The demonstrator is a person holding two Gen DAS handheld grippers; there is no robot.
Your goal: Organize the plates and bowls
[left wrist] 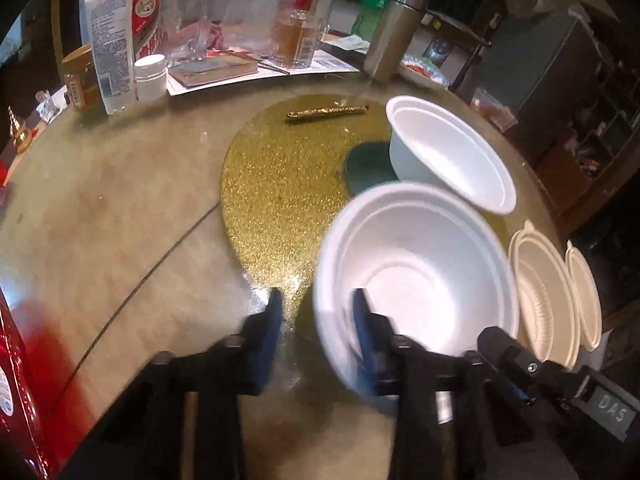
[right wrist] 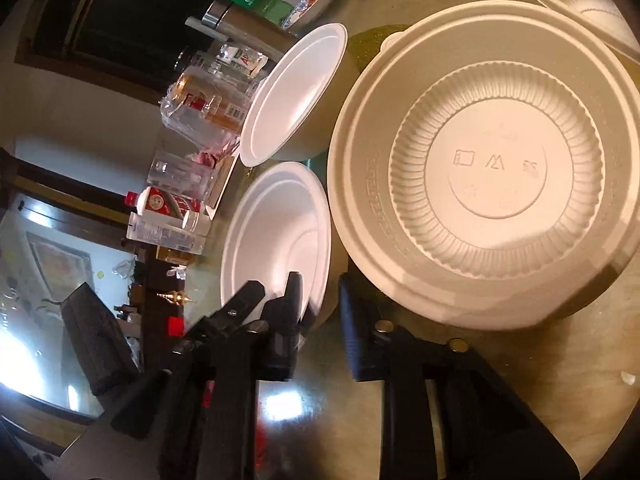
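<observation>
A white foam bowl [left wrist: 420, 276] sits near me on the table; my left gripper [left wrist: 318, 316] is open astride its left rim, one finger inside and one outside. A second white bowl [left wrist: 448, 152] lies tilted on the gold glitter mat [left wrist: 280, 184]. Two cream ribbed plates [left wrist: 544, 292] lie at the right edge. In the right wrist view my right gripper [right wrist: 320, 300] is open, between the near white bowl [right wrist: 276, 236] and the big cream plate [right wrist: 492, 168]. The far white bowl [right wrist: 296, 92] and another cream plate [right wrist: 584, 0] show too.
Bottles, jars, a steel flask [left wrist: 394, 32] and papers crowd the table's far side. A gold stick [left wrist: 326, 111] lies on the mat. A red pack [left wrist: 16, 380] stands at the left. The table edge runs close behind the cream plates.
</observation>
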